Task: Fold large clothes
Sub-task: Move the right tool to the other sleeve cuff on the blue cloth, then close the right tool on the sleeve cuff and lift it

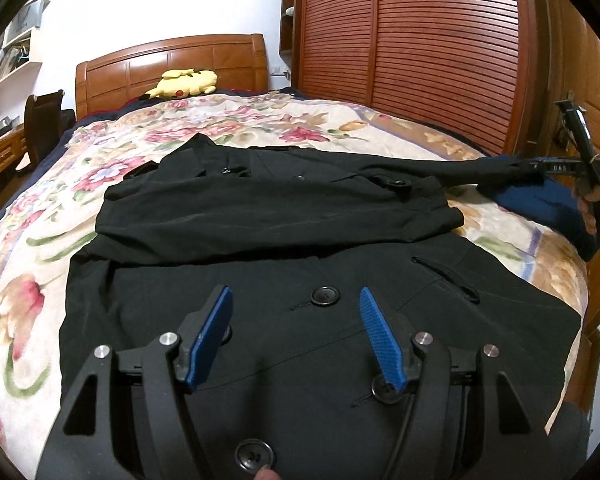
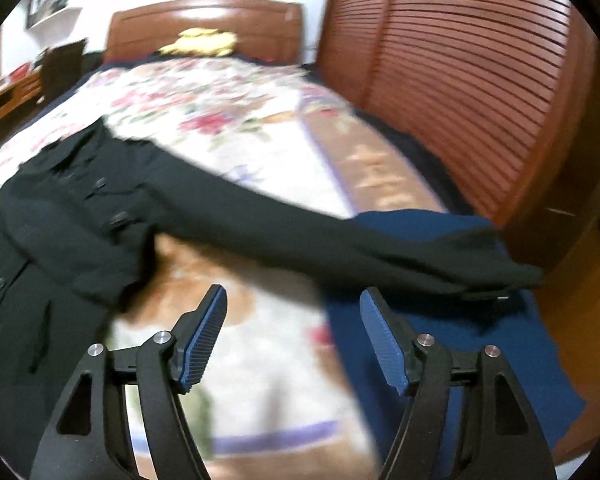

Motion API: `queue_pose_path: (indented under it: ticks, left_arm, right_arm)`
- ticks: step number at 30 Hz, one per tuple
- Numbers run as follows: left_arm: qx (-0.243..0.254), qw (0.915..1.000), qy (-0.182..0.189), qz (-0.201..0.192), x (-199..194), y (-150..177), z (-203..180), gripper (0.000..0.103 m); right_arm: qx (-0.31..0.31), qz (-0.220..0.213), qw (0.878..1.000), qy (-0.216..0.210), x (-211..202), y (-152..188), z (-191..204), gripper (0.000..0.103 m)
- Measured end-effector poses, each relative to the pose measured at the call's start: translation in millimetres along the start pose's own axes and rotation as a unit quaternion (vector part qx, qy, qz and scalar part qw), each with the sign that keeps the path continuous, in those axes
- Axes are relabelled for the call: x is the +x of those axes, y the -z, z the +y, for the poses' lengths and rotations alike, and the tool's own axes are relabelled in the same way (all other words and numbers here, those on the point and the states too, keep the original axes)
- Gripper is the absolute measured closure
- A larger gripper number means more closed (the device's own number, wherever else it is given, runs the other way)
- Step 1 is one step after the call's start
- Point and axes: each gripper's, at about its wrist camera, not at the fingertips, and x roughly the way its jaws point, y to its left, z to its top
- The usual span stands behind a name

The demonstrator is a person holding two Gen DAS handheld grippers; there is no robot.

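Both sets of jaws stand wide apart with nothing between their blue pads. From the left wrist view, the left gripper (image 1: 296, 336) hovers over the lower front of a black coat (image 1: 300, 240), its fingers framing a large black button (image 1: 324, 296) at twelve o'clock from the tips; two more buttons lie nearer the camera, at five and six o'clock. The coat lies spread on a floral bedspread (image 1: 40, 280), with one sleeve already folded across the chest and the collar toward the wooden headboard (image 1: 172, 64) at eleven o'clock, where a yellow plush toy (image 1: 184, 84) rests. The other sleeve (image 1: 472, 170) stretches out toward three o'clock, over the bed's edge and a dark blue cloth (image 1: 540, 204), and meets the right gripper (image 1: 556, 168), seen side-on there; this view does not show whether it grips. The right wrist view is blurred: the right gripper (image 2: 292, 336) is spread open above the bedspread (image 2: 220, 120), and the sleeve (image 2: 340, 240) runs across just beyond its tips, from nine o'clock to two o'clock, apart from both pads. A slatted wooden wardrobe (image 2: 460, 80) stands at one o'clock.
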Motion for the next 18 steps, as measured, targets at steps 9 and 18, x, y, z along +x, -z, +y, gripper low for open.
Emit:
queue_pose_path:
  ticks: [9, 18]
  left_arm:
    - [0.003, 1.0, -0.006, 0.007, 3, 0, -2, 0.037]
    - [0.003, 0.9999, -0.008, 0.013, 7, 2, -1, 0.037]
  right_arm:
    - [0.089, 0.013, 0.994, 0.061, 17, -9, -90, 0.022]
    - [0.113, 0.001, 0.988, 0.104, 18, -24, -116, 0.022]
